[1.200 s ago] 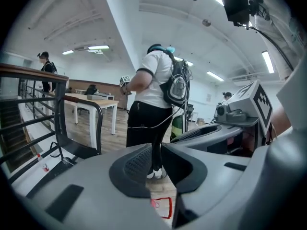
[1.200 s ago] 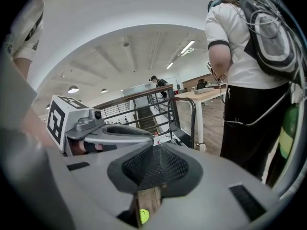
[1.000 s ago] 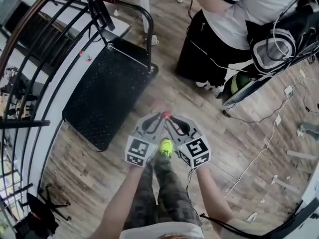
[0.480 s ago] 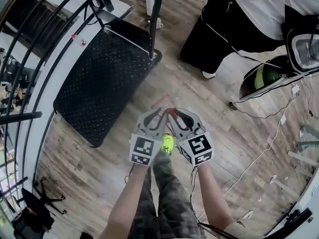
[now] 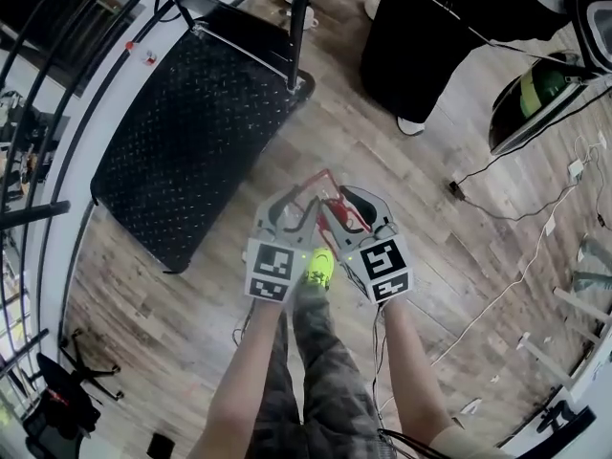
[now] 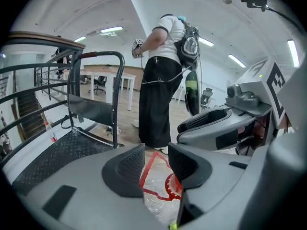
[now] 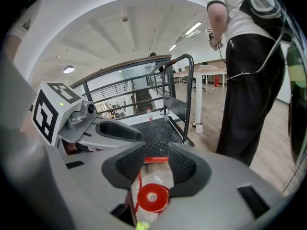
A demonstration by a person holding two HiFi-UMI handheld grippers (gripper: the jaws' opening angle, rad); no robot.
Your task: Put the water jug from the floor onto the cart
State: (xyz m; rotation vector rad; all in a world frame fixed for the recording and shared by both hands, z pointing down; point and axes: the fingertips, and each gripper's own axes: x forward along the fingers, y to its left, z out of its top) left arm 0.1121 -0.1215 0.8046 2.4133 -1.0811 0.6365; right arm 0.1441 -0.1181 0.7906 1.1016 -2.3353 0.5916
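Your left gripper (image 6: 156,161) and right gripper (image 7: 156,163) have just been opening their jaws, which now stand apart, gripping nothing; the water jug (image 5: 327,202) stands upright on the floor (image 5: 430,218) directly below both, its red cap (image 7: 151,197) showing in the gap. The cart (image 5: 191,132) lies ahead-left, nearer your left gripper

Bright, even indoor light comes from ceiling lamps (image 6: 111,30), which glare white in the upper parts of both gripper views. Shadows on the floor (image 5: 191,333) are faint. Fisheye bending curves the edges, and the corners go dark. The left claw (image 6: 156,153), close to the lens, looks soft.
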